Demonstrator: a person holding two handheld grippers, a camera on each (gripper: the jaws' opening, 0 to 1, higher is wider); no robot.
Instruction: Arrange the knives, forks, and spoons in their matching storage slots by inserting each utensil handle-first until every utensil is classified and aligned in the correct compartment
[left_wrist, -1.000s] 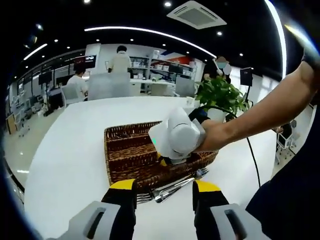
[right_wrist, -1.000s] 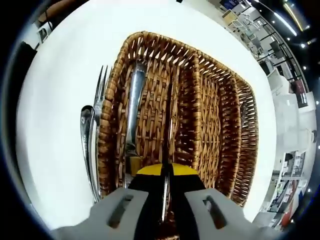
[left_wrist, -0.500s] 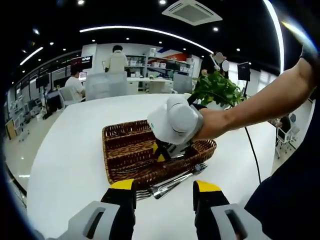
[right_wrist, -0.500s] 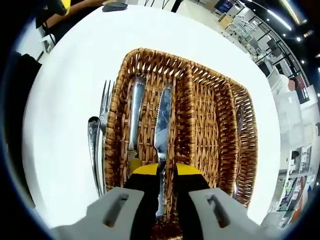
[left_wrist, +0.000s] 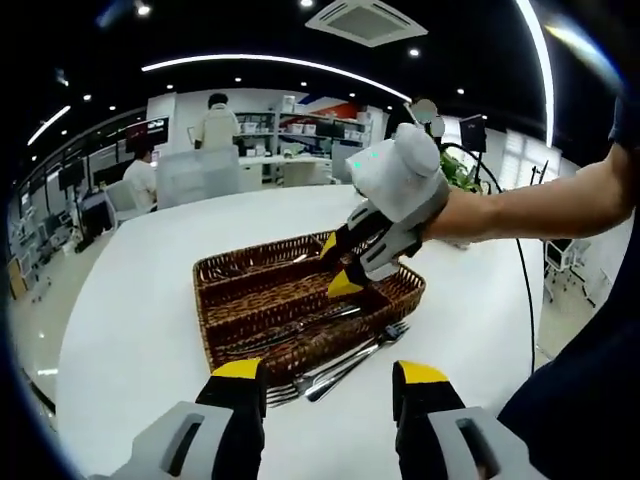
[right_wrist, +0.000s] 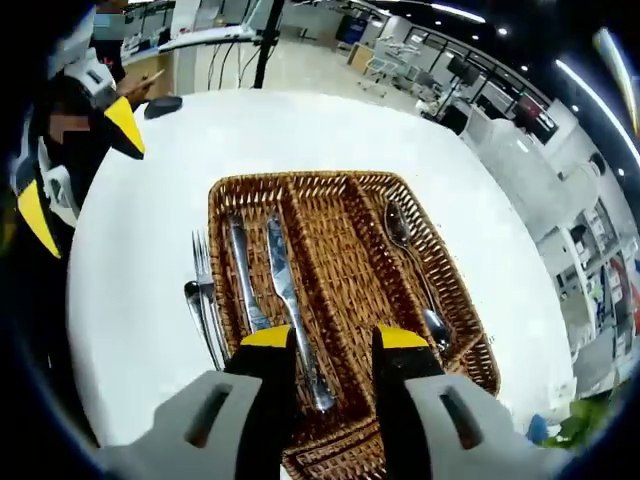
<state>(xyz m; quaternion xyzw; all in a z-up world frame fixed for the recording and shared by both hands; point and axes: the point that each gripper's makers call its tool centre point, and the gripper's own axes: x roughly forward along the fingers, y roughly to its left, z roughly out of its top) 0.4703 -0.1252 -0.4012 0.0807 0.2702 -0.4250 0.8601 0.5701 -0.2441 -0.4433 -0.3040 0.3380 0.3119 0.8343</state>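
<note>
Where the office opens out, white table (right_wrist: 140, 240), wicker tray (right_wrist: 345, 190), ceiling lights.

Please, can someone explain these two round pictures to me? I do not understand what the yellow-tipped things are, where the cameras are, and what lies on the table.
A person holds one grasping tool in each hand; there is no robot arm. Each tool carries a fisheye camera that looks along its two yellow-tipped jaws.

In the left gripper view, the left tool is open and holds nothing. Beyond it, a hand holds the right tool above the basket.

In the right gripper view, the right tool looks down, open and empty. The wicker basket stands on a white table. One compartment holds two knives, the middle one looks empty, and another holds a spoon. A fork and one more utensil, perhaps a spoon, lie on the table beside the basket.
</note>
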